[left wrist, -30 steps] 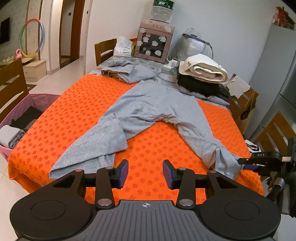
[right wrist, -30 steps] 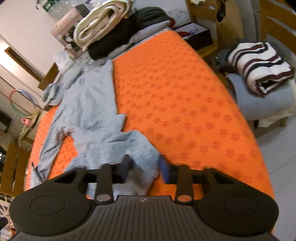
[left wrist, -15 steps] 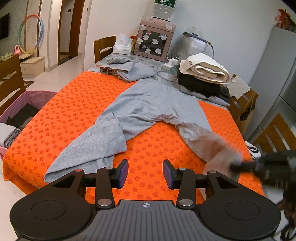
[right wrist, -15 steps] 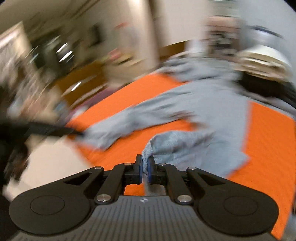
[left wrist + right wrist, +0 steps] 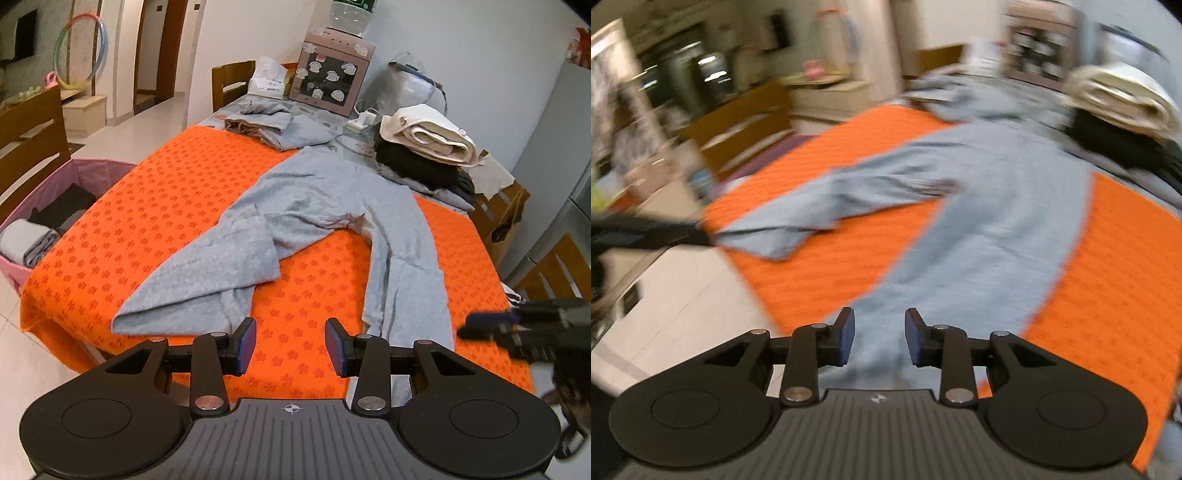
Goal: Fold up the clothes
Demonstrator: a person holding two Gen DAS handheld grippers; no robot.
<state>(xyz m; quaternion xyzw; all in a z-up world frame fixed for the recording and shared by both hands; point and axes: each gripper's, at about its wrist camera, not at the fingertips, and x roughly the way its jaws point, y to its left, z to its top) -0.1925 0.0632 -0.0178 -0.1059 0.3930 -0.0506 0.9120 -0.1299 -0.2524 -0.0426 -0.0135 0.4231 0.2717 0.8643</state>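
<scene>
Grey trousers point(image 5: 332, 206) spread — right claw point(image 5: 879, 341) opening.

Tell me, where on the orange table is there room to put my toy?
Bare orange cloth lies left of the grey trousers, and a wedge between their legs. The far end is crowded: folded grey clothes and a stacked pile.

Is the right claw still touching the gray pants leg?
Apart. The right wrist view shows the right claw with jaws opening and nothing pinched; the gray pants lie flat on the orange cloth beyond the pads.
</scene>
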